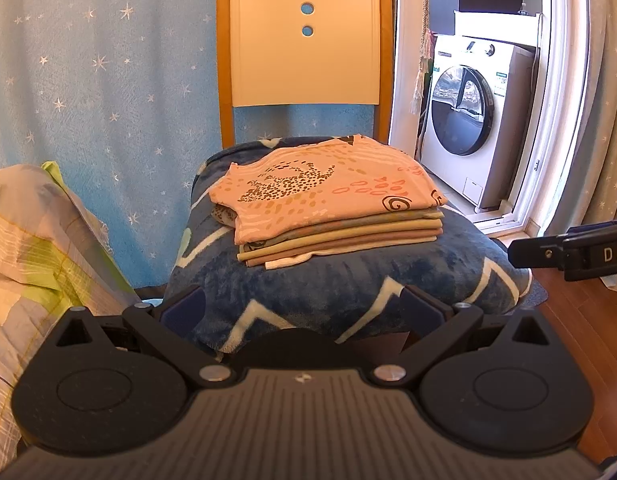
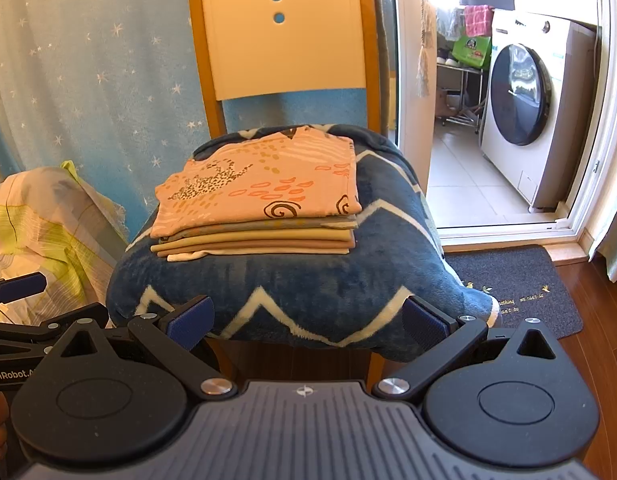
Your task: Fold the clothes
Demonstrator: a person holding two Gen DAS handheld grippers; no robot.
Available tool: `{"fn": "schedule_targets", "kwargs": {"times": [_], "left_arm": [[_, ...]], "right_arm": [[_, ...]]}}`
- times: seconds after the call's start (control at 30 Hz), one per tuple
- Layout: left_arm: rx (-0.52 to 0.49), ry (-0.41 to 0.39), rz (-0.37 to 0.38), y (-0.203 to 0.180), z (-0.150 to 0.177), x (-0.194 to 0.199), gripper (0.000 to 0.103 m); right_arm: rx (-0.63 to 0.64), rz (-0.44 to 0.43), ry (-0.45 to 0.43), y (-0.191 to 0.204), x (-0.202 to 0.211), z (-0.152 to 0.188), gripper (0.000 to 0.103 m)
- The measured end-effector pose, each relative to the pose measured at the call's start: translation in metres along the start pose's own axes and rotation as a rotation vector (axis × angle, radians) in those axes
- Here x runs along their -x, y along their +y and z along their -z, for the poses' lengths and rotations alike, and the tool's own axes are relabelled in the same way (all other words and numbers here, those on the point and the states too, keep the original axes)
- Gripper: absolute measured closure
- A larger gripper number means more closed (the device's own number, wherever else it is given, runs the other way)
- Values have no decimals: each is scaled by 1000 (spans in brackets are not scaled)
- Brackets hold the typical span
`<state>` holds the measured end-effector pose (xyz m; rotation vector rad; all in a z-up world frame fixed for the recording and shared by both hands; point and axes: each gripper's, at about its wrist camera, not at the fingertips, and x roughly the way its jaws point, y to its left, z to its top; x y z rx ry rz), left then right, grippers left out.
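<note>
The chair (image 2: 286, 40) stands straight ahead of both grippers, its seat under a blue blanket (image 2: 308, 280). On the blanket, ahead of and above the fingertips, lies the folded stack (image 2: 256, 212); its long axis runs across the line of the fingers, folded edges toward the grippers. The left gripper (image 1: 304, 312) and right gripper (image 2: 306, 320) are both spread wide and empty, short of the blanket's front edge and level with each other, so neither looks clearly nearer. Judged from this, no loose garment is within reach. The right view alone shows the mat (image 2: 516, 288) and the left gripper off to its left; the left view alone shows more of the bedding (image 1: 40, 240) at its left.
</note>
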<state>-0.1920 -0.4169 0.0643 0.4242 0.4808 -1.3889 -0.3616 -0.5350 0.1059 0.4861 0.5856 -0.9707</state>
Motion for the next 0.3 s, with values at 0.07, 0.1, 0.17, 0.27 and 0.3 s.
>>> {"fn": "schedule_targets", "kwargs": {"times": [0.07,0.1,0.17,0.27,0.3], "left_arm": [[0,-1,0,0,0,0,1],[-3,-2,-3,0,0,-1,1],[-9,-6,-11,-1,0,-1,1],[-20,-11,-24,-2,-1,-1,1],[-23,-13,-28,-3,-1,-1,1]], "right_arm": [[1,0,1,0,0,0,0],[1,0,1,0,0,-1,0],[1,1,1,0,-1,-1,0],[2,2,1,0,-2,-1,0],[2,2,1,0,-2,-1,0]]}}
